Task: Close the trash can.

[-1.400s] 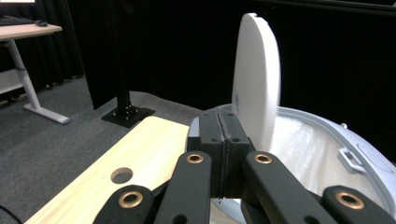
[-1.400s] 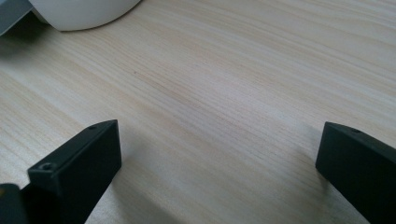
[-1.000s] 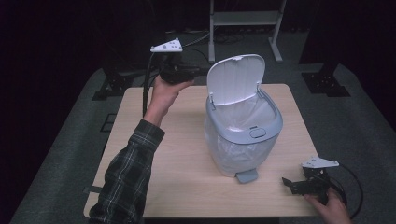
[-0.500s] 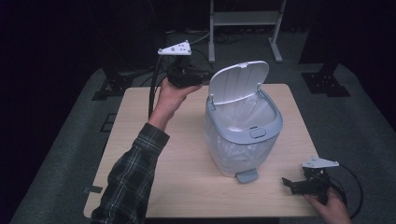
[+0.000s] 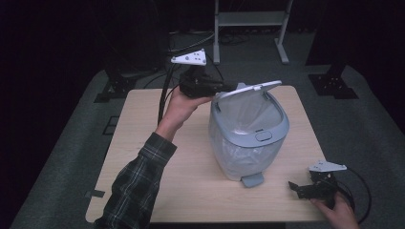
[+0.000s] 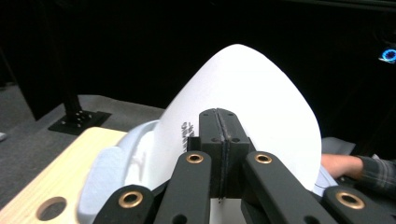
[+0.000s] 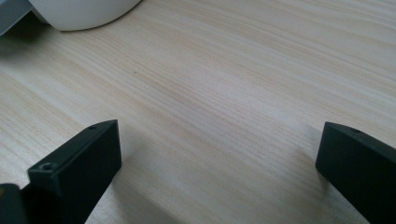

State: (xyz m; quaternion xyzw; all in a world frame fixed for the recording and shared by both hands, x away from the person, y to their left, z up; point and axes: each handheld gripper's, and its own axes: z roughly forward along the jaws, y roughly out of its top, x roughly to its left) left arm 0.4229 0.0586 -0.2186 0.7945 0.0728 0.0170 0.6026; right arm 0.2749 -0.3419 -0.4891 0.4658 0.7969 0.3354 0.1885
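A pale grey pedal bin [image 5: 248,143] with a clear liner bag stands mid-table, its foot pedal [image 5: 251,180] facing the near edge. Its white lid [image 5: 248,89] is tipped forward, almost level over the opening. My left gripper [image 5: 223,88] is shut, with its tips against the lid's back edge at the hinge side. In the left gripper view the closed jaws [image 6: 219,116] press on the white lid [image 6: 252,84], nothing held between them. My right gripper [image 5: 296,187] rests open on the table at the near right, and its jaws [image 7: 219,140] stand wide apart over bare wood.
The light wooden table [image 5: 143,143] has open surface left of the bin and along the near edge. The bin's rounded base [image 7: 79,9] lies just beyond the right gripper. A metal rack [image 5: 250,19] and dark stand feet [image 5: 334,86] sit on the floor behind.
The lid has swung from upright down to nearly level. My left gripper moved right and forward with it, staying against the lid. The right gripper has not moved.
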